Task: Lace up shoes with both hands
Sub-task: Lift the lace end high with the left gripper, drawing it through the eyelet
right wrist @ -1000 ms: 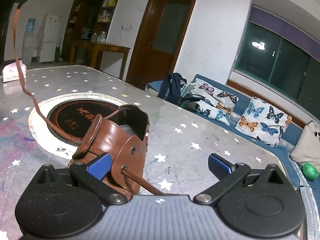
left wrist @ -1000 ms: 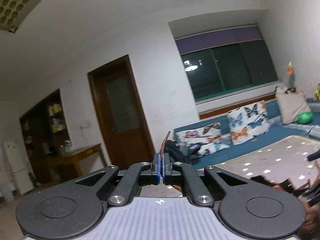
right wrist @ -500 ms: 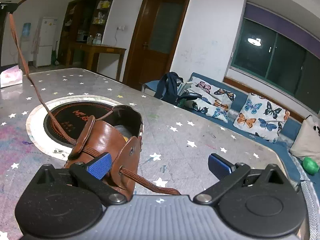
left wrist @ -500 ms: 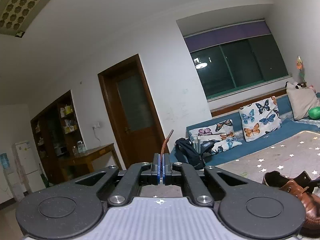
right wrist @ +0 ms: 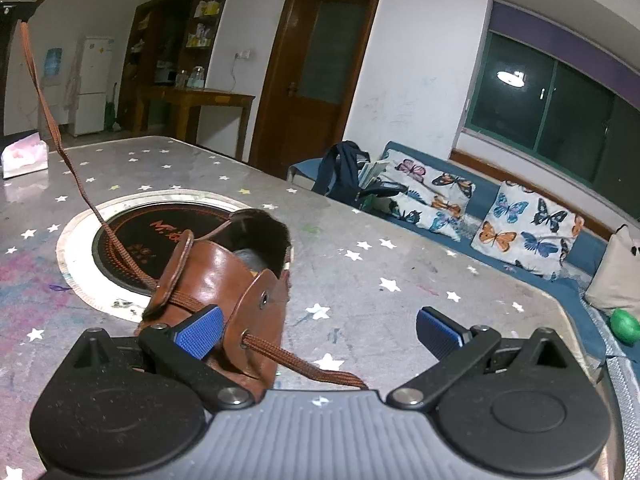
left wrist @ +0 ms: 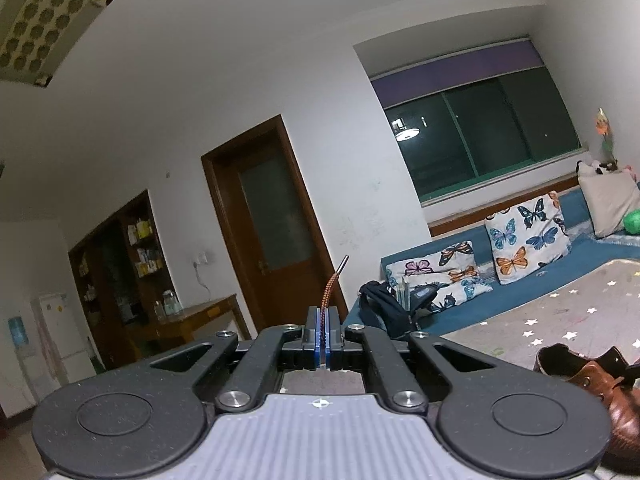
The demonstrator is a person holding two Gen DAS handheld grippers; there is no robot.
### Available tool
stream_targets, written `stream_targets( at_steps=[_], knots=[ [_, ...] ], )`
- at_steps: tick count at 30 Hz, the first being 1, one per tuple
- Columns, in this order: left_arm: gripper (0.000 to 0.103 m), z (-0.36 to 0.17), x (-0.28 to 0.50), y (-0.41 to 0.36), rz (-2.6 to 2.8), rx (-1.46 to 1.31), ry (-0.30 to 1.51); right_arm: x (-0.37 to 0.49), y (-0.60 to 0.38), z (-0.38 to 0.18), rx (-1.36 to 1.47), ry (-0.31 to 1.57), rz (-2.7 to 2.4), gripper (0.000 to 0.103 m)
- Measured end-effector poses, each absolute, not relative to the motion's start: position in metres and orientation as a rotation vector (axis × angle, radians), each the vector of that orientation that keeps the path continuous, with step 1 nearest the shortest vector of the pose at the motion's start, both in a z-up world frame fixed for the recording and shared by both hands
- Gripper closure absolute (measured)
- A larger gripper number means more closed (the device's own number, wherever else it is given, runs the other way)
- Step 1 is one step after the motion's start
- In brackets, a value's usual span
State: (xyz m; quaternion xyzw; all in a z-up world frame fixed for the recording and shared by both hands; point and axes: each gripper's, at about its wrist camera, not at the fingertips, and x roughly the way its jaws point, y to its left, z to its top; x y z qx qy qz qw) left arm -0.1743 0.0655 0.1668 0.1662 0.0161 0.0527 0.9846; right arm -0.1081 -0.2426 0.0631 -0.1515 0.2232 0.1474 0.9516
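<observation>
Little has moved: the left gripper (left wrist: pixel 322 338) still pinches the lace (right wrist: pixel 44 108) taut above the shoe (right wrist: pixel 224 280), while the right gripper (right wrist: pixel 320 330), jaws open, should next take the loose end lying between them.

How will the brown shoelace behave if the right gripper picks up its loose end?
Probably floppy: the shoelace lies limp on the table. Its woven surface likely grips well. Pulling may tip the shoe, since the left gripper holds the other end.

One brown shoe (right wrist: pixel 224 280), one lace (right wrist: pixel 48 120), two butterfly cushions (right wrist: pixel 528 232), one green ball (right wrist: pixel 625 326)
</observation>
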Motion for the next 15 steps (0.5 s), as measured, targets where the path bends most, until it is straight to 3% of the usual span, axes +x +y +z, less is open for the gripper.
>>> stream_targets(
  at_steps=[15],
  knots=[
    [0.101, 0.172, -0.174, 0.064, 0.116, 0.346, 0.011, -0.117, -0.22, 0.062, -0.267, 0.525, 0.406, 0.0]
  ],
)
